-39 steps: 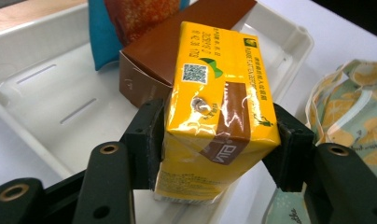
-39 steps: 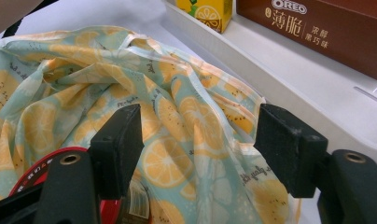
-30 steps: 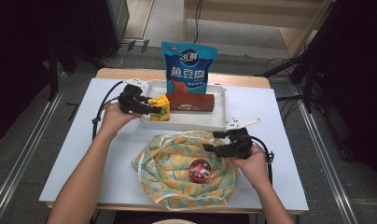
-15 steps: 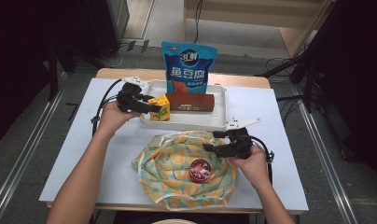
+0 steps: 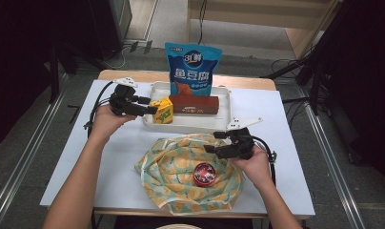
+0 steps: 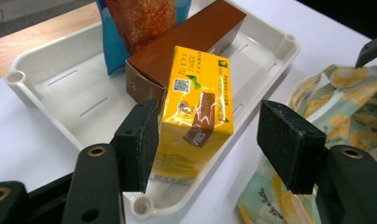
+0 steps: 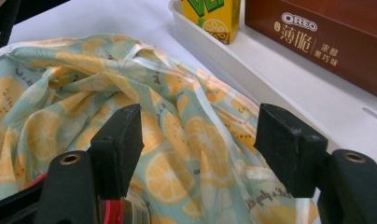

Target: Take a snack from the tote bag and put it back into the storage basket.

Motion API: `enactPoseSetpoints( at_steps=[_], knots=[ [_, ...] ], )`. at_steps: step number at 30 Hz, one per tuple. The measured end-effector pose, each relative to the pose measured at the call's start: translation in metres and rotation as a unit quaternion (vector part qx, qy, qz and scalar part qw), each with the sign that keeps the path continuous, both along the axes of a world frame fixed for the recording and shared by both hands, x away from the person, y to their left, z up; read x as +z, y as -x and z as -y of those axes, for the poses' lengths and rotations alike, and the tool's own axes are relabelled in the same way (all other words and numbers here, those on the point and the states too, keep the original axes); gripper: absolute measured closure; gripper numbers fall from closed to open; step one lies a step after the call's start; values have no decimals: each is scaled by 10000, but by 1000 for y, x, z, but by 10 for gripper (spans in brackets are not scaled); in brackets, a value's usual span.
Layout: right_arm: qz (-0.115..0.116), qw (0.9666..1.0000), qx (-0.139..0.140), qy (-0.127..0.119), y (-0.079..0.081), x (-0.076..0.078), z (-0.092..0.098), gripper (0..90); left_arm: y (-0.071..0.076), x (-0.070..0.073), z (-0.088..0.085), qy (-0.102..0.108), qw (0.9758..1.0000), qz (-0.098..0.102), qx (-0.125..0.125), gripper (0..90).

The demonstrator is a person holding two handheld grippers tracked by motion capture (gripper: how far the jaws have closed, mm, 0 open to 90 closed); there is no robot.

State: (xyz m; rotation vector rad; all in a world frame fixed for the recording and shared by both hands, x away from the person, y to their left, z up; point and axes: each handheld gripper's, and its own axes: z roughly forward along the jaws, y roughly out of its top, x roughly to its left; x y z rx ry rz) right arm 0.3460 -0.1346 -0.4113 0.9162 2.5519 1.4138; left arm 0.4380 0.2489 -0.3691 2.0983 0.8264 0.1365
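We count one white tray (image 5: 152, 125), one blue snack bag (image 5: 192, 66), one lemon-print cloth bag (image 5: 181, 174), one brown biscuit box (image 5: 194, 104), one yellow juice carton (image 6: 196, 112) and one red tin (image 5: 205, 173). The carton leans at the tray's near corner. Our left gripper (image 6: 210, 135) stands open around it; we should centre both pads first. Our right gripper (image 7: 200, 144) hangs open above the cloth.

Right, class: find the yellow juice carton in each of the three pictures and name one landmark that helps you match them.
High view: the yellow juice carton stands at the left end of the white tray.
Left gripper view: centre of the picture, tilted, between the open jaws.
Right gripper view: top edge, in the tray's corner.
Shared landmark: the brown Oreo box right beside it.
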Motion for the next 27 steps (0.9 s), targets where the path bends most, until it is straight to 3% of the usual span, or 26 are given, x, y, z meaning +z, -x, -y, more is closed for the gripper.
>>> enactPoseSetpoints(
  at_steps=[13,16,19,23,27],
  knots=[
    [35,9999,109,-26,-4,3,-7,341,18,1,-14,64,9999,-52,117,443],
    [12,9999,124,-13,-5,2,-8,341,20,0,-13,136,9998,-139,64,505],
    [12,9999,124,-10,-4,2,-9,347,21,-3,-11,186,9991,-391,23,566],
    [53,9998,171,-38,-4,3,-9,378,22,-7,-9,341,9986,-393,-68,718],
    [54,9998,179,-31,-3,3,-10,380,21,-11,-6,184,9993,-327,-75,837]
  ],
)
